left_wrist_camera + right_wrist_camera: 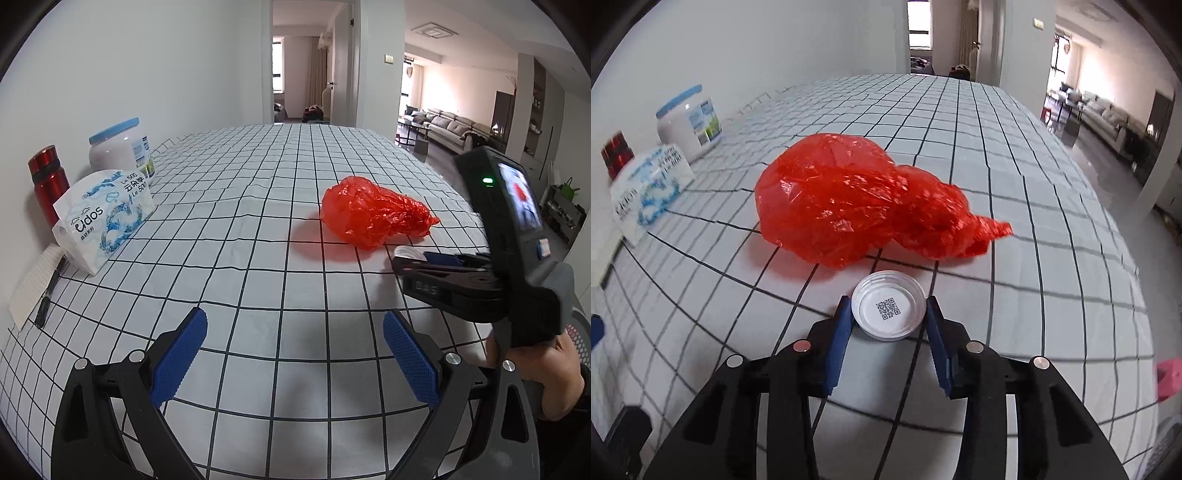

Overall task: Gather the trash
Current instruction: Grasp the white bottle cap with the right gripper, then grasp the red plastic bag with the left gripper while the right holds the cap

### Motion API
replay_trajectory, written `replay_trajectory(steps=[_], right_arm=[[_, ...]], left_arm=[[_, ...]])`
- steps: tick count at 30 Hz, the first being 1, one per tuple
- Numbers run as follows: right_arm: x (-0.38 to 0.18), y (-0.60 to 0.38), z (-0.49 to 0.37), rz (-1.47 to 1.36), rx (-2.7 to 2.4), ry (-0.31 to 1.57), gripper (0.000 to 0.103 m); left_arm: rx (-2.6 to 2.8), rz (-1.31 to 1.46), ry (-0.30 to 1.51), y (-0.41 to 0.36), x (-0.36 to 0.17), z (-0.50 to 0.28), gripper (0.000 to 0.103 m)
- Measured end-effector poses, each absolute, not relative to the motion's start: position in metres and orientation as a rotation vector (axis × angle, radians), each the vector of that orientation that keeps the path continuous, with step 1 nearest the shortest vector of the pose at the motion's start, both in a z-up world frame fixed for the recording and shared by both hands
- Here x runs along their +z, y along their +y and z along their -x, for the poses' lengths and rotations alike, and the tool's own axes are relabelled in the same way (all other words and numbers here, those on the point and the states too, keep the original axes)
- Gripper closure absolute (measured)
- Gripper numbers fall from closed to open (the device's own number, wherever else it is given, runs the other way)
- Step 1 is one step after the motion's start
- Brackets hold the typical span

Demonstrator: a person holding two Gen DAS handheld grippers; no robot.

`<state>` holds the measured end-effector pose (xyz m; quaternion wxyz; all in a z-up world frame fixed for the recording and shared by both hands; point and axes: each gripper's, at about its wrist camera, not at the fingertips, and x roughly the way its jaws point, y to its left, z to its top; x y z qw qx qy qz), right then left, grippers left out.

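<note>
1. Left wrist view: the left gripper (293,354) sits low over a tabletop (258,177) covered in a white cloth with a black grid. Its blue-padded fingers (177,363) are spread wide apart and hold nothing.
2. Same view: a crumpled red plastic bag (373,216) lies on the cloth ahead and to the right, well apart from the left gripper.
3. Same view: the right gripper (410,260) enters from the right, just beside the bag's near edge, with a pale round lid (408,253) at its tips. A small lit screen on its body shows a red shape, and faint lettering on its dark side is too unclear to read.
4. Same view: along the left wall stand a red metal flask (48,181), a white jar with a light blue lid (120,149), and a soft tissue pack (105,214) printed "Udos", "L 500" and Chinese characters. A black pen (50,291) lies on a lined notepad (33,282) beside the pack.
5. Right wrist view: the right gripper (888,314) has its fingers (840,332) closed partway, pressed against both sides of the white lid (888,310). The lid faces up, showing a printed QR code inside.
6. Same view: the red plastic bag (864,208) lies on the tabletop (997,166) just beyond the lid. The jar (689,120) and tissue pack (650,184) are blurred at the left, their labels unreadable.
</note>
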<state>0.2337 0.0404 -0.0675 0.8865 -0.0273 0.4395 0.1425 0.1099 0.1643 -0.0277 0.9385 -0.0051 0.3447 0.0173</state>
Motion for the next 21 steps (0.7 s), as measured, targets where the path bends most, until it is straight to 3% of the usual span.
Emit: replay_trajectory(steps=[10, 21], right_arm=[[-0.054, -0.027, -0.167, -0.119, 0.249, 0.866, 0.064], [-0.048, -0.063, -0.102, -0.126, 0.224, 0.831, 0.064]], left_arm=[[0.016, 0.015, 0.699, 0.159, -0.027, -0.112, 0.009], [-0.027, -0.004, 0.642, 0.136, 0.007, -0.154, 0.007]])
